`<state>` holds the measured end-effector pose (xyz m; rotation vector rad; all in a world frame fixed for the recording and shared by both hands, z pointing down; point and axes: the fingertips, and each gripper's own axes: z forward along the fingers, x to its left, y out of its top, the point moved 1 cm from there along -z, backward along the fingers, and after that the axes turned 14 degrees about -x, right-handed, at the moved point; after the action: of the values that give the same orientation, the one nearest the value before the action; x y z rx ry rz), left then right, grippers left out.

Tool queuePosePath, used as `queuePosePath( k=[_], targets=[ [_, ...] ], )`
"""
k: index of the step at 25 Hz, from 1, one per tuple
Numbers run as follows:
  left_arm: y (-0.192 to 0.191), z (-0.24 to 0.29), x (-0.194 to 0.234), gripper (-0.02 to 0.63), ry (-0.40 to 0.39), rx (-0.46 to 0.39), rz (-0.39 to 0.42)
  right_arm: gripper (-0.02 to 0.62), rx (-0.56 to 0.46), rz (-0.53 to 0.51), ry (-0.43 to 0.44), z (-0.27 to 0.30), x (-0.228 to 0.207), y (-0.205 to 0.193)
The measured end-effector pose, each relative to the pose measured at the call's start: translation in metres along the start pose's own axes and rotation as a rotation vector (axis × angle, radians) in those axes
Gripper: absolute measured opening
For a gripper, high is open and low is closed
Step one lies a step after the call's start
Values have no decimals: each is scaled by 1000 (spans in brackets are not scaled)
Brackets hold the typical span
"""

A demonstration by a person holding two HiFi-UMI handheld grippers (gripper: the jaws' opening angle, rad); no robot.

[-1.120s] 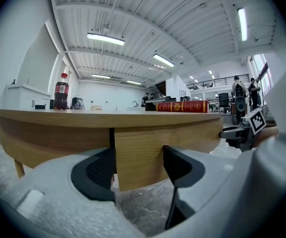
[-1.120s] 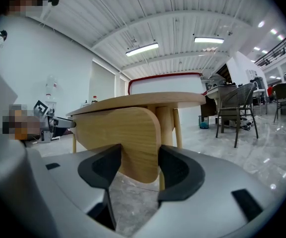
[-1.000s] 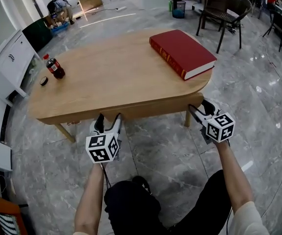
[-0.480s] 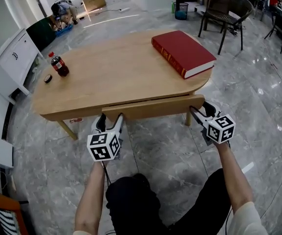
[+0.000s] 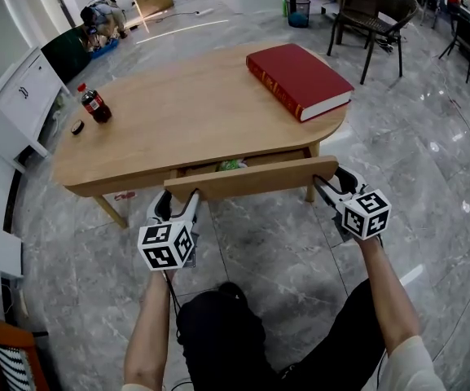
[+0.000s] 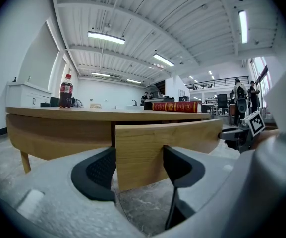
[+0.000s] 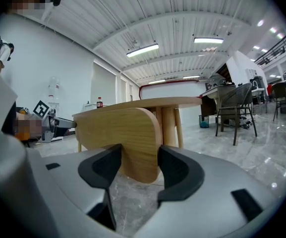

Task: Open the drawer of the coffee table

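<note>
1. Head view: the coffee table (image 5: 177, 120) is the biggest thing here, an oval wooden top with a red book (image 5: 298, 80) at its far right and a cola bottle (image 5: 94, 106) at its left. The drawer sits under the near edge and is partly out, with a narrow gap open behind its panel.
2. The drawer front (image 5: 251, 179) is a long wooden board, clear of the table edge and roughly parallel to it. I judge the step in hand to be the pull. Done well, both ends should come towards the person at the same rate and stay level, so the box does not skew and bind.
3. The left gripper (image 5: 177, 198) has its jaws closed on the board's left end, one pad on each side. The right gripper (image 5: 330, 184) clamps the rounded right end the same way, its jaws set fairly wide around the wood.
4. The tabletop hides the runners, any end stop and how deep the drawer goes. Only a sliver of the inside shows, with something green (image 5: 232, 165) that I cannot identify.
</note>
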<state>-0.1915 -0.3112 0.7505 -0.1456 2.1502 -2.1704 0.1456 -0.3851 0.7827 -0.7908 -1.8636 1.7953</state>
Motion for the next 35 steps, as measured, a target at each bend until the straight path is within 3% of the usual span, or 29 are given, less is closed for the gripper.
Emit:
queuePosePath(
  k=[19,35],
  targets=[
    [-1,-40,-11,270,-27,40,29,239,-13,-8,25,-34,17,0],
    [-1,-61,-19,267,-5,16,25,241,-9,-7,27,-52,27,0]
  ],
)
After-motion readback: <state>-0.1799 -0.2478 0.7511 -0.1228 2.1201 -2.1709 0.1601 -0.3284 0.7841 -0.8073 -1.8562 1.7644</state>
